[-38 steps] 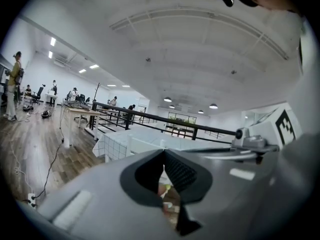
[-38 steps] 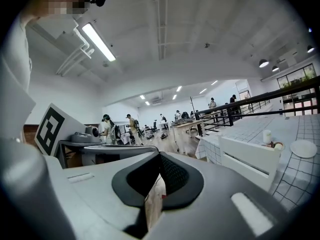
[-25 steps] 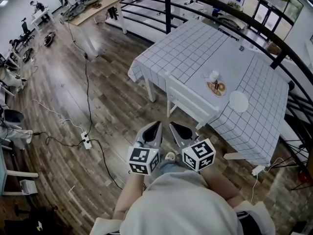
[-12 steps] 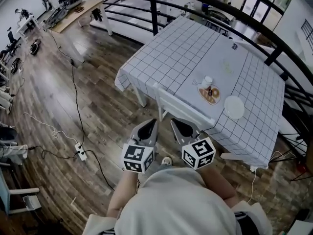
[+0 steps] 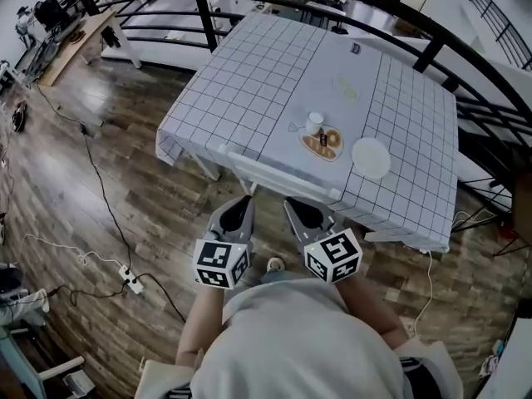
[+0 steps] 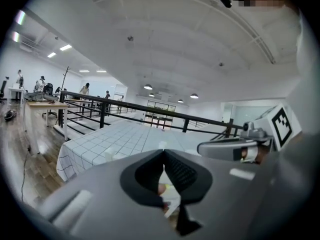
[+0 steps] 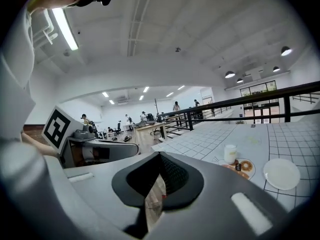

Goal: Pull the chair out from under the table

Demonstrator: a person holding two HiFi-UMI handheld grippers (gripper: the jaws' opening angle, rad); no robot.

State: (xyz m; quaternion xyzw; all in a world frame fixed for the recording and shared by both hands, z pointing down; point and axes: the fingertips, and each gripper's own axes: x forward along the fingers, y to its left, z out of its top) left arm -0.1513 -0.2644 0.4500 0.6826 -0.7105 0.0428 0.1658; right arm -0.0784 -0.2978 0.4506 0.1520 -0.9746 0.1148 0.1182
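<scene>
A white chair [image 5: 278, 177] is tucked under the near side of a table [image 5: 249, 73] covered with a white checked cloth; only the chair's top rail and a little of its back show. Both grippers are held side by side just short of that rail, pointing at it and not touching it. The left gripper [image 5: 244, 201] is shut with nothing in it, and so is the right gripper [image 5: 290, 204]. In the left gripper view the shut jaws [image 6: 163, 152] hide most of the chair; one white corner [image 6: 109, 155] pokes out. The right gripper view shows its shut jaws [image 7: 160, 155] before the tabletop.
On the table stand a cup [image 5: 314, 123], a plate of doughnuts [image 5: 322, 143] and an empty white plate [image 5: 371, 157]. A black railing [image 5: 432, 50] runs behind and right of the table. Cables and a power strip [image 5: 127, 278] lie on the wooden floor at the left.
The person has walked up to the table, so the chair and table now lie closer, right in front of both grippers. Both grippers stayed shut and side by side.
</scene>
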